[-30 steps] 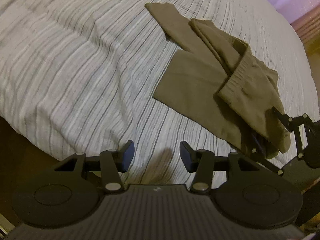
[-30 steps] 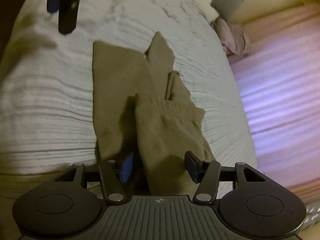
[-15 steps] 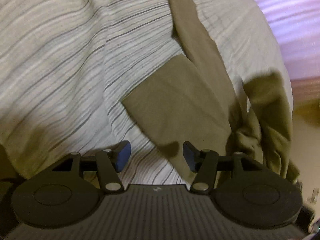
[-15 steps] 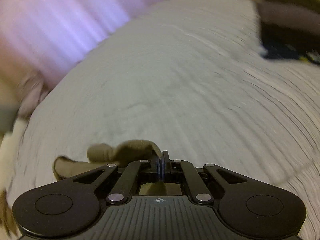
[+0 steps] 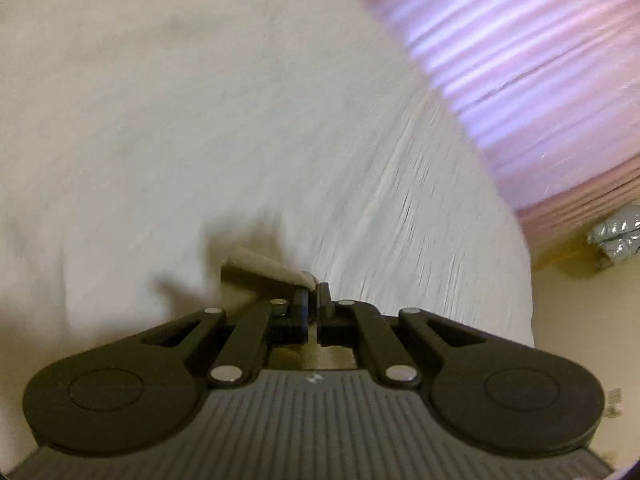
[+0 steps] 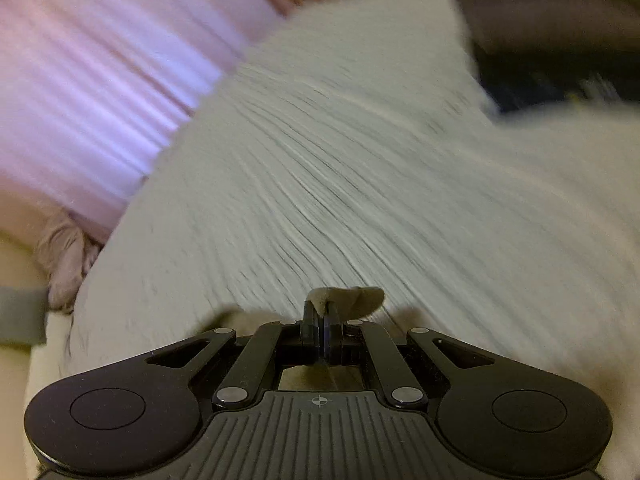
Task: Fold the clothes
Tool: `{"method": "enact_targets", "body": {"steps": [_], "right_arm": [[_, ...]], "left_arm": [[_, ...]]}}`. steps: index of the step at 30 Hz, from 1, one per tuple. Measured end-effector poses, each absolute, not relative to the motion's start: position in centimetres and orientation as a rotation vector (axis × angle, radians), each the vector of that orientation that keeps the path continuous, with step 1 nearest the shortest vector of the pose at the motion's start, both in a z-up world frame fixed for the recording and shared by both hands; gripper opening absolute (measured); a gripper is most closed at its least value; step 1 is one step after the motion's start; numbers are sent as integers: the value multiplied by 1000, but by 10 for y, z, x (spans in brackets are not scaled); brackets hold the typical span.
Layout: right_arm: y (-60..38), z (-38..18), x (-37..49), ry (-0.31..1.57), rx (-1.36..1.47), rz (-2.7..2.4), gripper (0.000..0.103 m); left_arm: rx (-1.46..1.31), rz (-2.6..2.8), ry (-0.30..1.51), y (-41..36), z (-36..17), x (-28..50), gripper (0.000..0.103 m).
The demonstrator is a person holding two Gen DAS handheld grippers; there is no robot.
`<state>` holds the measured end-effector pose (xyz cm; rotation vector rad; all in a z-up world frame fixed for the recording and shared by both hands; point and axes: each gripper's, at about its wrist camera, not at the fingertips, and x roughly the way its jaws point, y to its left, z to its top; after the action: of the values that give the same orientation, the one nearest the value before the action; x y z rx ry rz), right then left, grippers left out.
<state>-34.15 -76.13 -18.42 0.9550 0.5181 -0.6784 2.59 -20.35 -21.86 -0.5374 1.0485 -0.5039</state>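
Only small bits of the olive-brown garment show. In the left wrist view a folded edge of the garment (image 5: 272, 270) sticks out to the left of my left gripper (image 5: 313, 292), whose fingers are shut on it. In the right wrist view a small flap of the same garment (image 6: 354, 298) pokes up past my right gripper (image 6: 320, 308), which is shut on it. The rest of the garment hangs hidden below the gripper bodies. Both views are blurred by motion.
A white, finely striped bed cover (image 5: 260, 120) fills both views, also seen as the bed cover (image 6: 360, 168). A pink curtain (image 5: 520, 60) hangs beyond the bed. A pinkish cloth bundle (image 6: 66, 256) lies at the bed's edge. Dark items (image 6: 560, 60) sit at the far right.
My left gripper went from open above the flat garment to shut on its edge. Both views have swung up to look across the bed. The right gripper stays shut on the garment.
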Motion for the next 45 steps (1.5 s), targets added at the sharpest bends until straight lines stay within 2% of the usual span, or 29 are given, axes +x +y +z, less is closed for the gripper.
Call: {"method": "enact_targets", "body": {"steps": [4, 6, 9, 12, 15, 21, 24, 26, 28, 29, 33, 43, 44, 45], "right_arm": [[-779, -124, -324, 382, 820, -679, 1], [-787, -94, -317, 311, 754, -680, 1], [-797, -67, -330, 244, 715, -703, 0], [-793, -92, -362, 314, 804, -749, 1], [-768, -143, -390, 472, 896, -795, 1], [-702, -266, -437, 918, 1145, -988, 1], [-685, -277, -446, 965, 1158, -1030, 2], [-684, -266, -447, 948, 1119, -1059, 10], [-687, -248, -440, 908, 1055, -1077, 70], [-691, -238, -435, 873, 1023, -1073, 72], [-701, -219, -419, 774, 998, -1036, 72], [-740, -278, -413, 738, 1167, -1008, 71], [-744, -284, -412, 735, 1185, -1005, 67], [-748, -290, -411, 731, 1202, -1002, 30]], "left_arm": [[-527, -485, 797, -173, -129, 84, 0], [-517, -455, 727, -149, -97, 97, 0], [-510, -413, 690, -109, -81, 104, 1], [-471, -350, 720, -89, -98, 108, 1], [-439, -285, 854, -83, -141, 116, 1], [-426, -93, 1145, -53, -239, 84, 1], [-363, -75, 1165, -46, -250, 75, 1], [-354, -83, 1167, -46, -250, 76, 1], [-340, -91, 1168, -48, -249, 81, 1], [-331, -96, 1167, -50, -249, 85, 1], [-318, -120, 1179, -59, -250, 88, 1], [-268, -282, 1217, -99, -244, 122, 0], [-256, -324, 1218, -111, -238, 134, 0], [-248, -364, 1207, -126, -229, 147, 0]]}}
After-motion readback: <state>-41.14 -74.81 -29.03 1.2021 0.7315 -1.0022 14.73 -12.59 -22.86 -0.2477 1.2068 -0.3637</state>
